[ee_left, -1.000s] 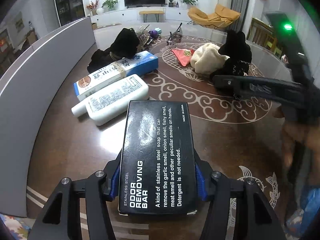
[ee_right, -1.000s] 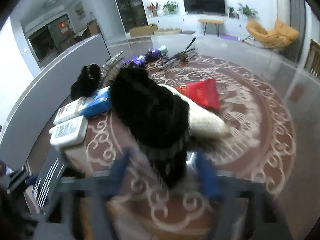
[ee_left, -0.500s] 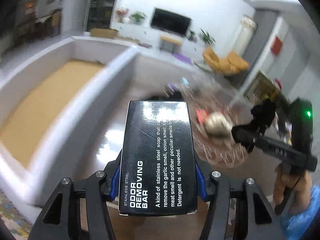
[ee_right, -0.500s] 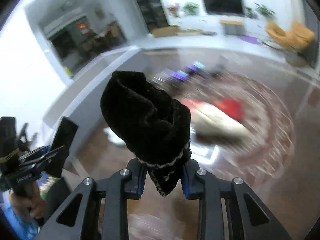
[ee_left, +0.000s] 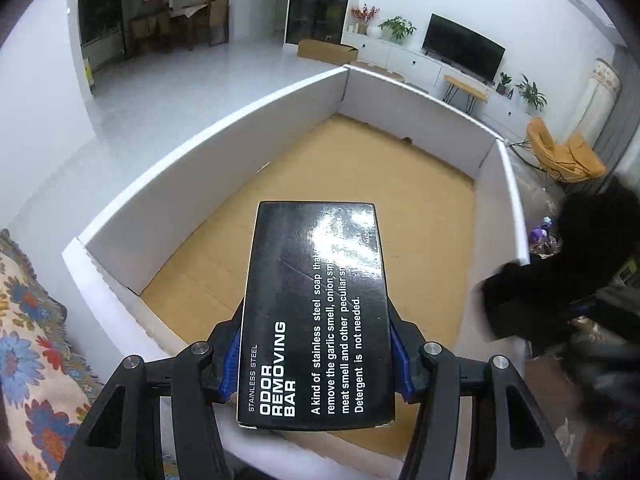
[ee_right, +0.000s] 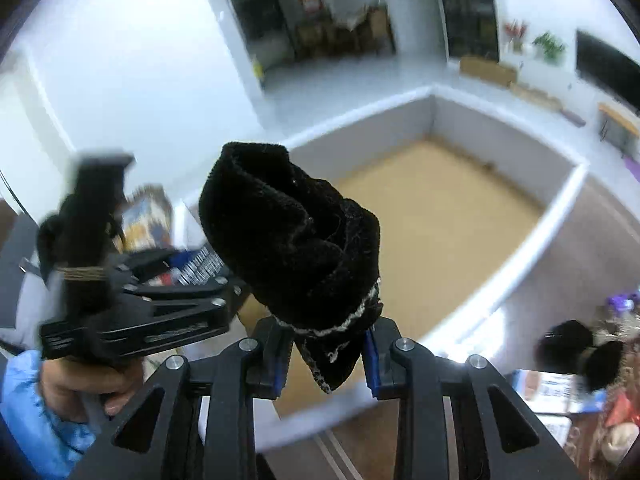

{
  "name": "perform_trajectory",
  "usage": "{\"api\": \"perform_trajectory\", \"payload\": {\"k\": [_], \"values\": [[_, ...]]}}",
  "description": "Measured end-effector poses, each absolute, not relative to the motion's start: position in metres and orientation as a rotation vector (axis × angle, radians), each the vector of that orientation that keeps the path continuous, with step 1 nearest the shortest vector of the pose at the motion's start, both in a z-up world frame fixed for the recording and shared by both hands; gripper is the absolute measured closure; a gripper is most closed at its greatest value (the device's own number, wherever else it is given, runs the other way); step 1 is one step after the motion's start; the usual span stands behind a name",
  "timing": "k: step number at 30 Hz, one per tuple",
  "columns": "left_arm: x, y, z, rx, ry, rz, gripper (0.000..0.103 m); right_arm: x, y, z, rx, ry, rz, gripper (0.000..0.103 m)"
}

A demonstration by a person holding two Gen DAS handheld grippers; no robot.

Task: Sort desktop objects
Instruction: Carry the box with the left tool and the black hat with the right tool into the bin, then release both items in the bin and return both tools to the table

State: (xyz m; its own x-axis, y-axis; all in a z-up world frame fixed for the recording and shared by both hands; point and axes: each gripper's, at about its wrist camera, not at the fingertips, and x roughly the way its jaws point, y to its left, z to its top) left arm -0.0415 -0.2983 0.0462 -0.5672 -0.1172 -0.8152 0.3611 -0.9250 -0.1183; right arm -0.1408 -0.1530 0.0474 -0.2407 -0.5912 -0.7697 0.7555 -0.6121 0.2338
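Both loads held above the open box

The black carton point(ee_left: 316, 320) is clamped in the left gripper point(ee_left: 316, 364), long axis pointing ahead, directly over the white box point(ee_left: 224, 136); the black sock point(ee_right: 296, 240) is pinched by the right gripper point(ee_right: 326, 354) nearer the box's right wall.

1. Both views are evenly lit by cool, soft indoor light, with pale walls near white.
2. A white glare patch washes out part of the print on the glossy black soap box point(ee_left: 316, 312).
3. Fisheye distortion bows the white walls of the cardboard bin point(ee_left: 224, 132); dark vignettes fill the corners.
4. The left view is sharp apart from the smeared black cloth point(ee_left: 568, 264) at its right edge.
5. The right view is soft throughout, and the left gripper point(ee_right: 120, 280) in it is motion-blurred.
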Motion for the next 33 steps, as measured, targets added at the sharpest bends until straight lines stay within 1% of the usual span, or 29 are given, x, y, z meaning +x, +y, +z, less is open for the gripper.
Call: {"api": "perform_trajectory", "payload": {"k": [2, 3, 4, 5, 6, 7, 9, 11, 13, 14, 16, 17, 19, 20, 21, 23, 25, 29, 30, 33], "values": [[-0.046, -0.299, 0.041, 1.281, 0.400, -2.513, 0.043, -0.148, -0.170, 0.032, 1.181, 0.232, -1.928, 0.063], [-0.048, -0.299, 0.040, 1.278, 0.415, -2.502, 0.036, -0.152, -0.174, 0.025, 1.212, 0.222, -1.918, 0.048], [-0.048, -0.300, 0.039, 1.273, 0.424, -2.487, 0.034, -0.156, -0.175, 0.021, 1.228, 0.201, -1.919, 0.038], [-0.047, -0.300, 0.040, 1.261, 0.433, -2.483, 0.026, -0.158, -0.171, 0.021, 1.224, 0.170, -1.942, 0.036], [-0.047, -0.299, 0.042, 1.241, 0.439, -2.486, 0.018, -0.158, -0.163, 0.026, 1.205, 0.123, -1.961, 0.031], [-0.046, -0.298, 0.044, 1.216, 0.436, -2.493, 0.016, -0.161, -0.155, 0.029, 1.190, 0.092, -1.974, 0.024], [-0.044, -0.290, 0.050, 1.154, 0.407, -2.517, 0.016, -0.165, -0.132, 0.038, 1.141, 0.029, -2.032, 0.018], [-0.038, -0.277, 0.061, 1.115, 0.387, -2.557, 0.016, -0.166, -0.104, 0.049, 1.088, -0.011, -2.095, 0.015], [-0.032, -0.253, 0.073, 1.094, 0.361, -2.625, 0.016, -0.163, -0.065, 0.055, 1.039, -0.040, -2.168, 0.010], [-0.029, -0.243, 0.076, 1.091, 0.351, -2.656, 0.016, -0.150, -0.046, 0.064, 1.026, -0.044, -2.195, 0.010], [-0.024, -0.201, 0.087, 1.109, 0.333, -2.780, 0.015, -0.145, -0.009, 0.066, 1.005, -0.028, -2.280, 0.009], [-0.015, -0.185, 0.091, 1.126, 0.317, -2.835, 0.014, -0.142, 0.012, 0.063, 1.006, -0.019, -2.317, 0.009], [-0.012, -0.137, 0.093, 1.190, 0.243, -2.953, 0.008, -0.130, 0.064, 0.048, 1.046, -0.012, -2.395, 0.009], [-0.011, -0.119, 0.091, 1.216, 0.208, -2.987, 0.003, -0.128, 0.082, 0.043, 1.072, -0.014, -2.417, 0.009], [-0.012, -0.094, 0.084, 1.252, 0.168, -3.024, 0.000, -0.123, 0.107, 0.031, 1.123, -0.012, -2.448, 0.009], [-0.013, -0.059, 0.065, 1.343, 0.106, -3.049, 0.000, -0.116, 0.150, 0.008, 1.239, 0.020, -2.505, 0.009], [-0.024, -0.032, 0.034, 1.459, -0.001, -2.993, 0.000, -0.111, 0.179, -0.009, 1.320, 0.046, -2.543, 0.009], [-0.058, 0.000, -0.022, 1.649, -0.155, -2.797, 0.000, -0.102, 0.219, -0.035, 1.431, 0.129, -2.579, 0.009], [-0.064, 0.002, -0.035, 1.688, -0.177, -2.742, 0.001, -0.099, 0.218, -0.040, 1.425, 0.147, -2.586, 0.009], [-0.077, 0.005, -0.042, 1.671, -0.094, -2.739, 0.002, -0.092, 0.226, -0.040, 1.370, 0.176, -2.606, 0.007]]}}
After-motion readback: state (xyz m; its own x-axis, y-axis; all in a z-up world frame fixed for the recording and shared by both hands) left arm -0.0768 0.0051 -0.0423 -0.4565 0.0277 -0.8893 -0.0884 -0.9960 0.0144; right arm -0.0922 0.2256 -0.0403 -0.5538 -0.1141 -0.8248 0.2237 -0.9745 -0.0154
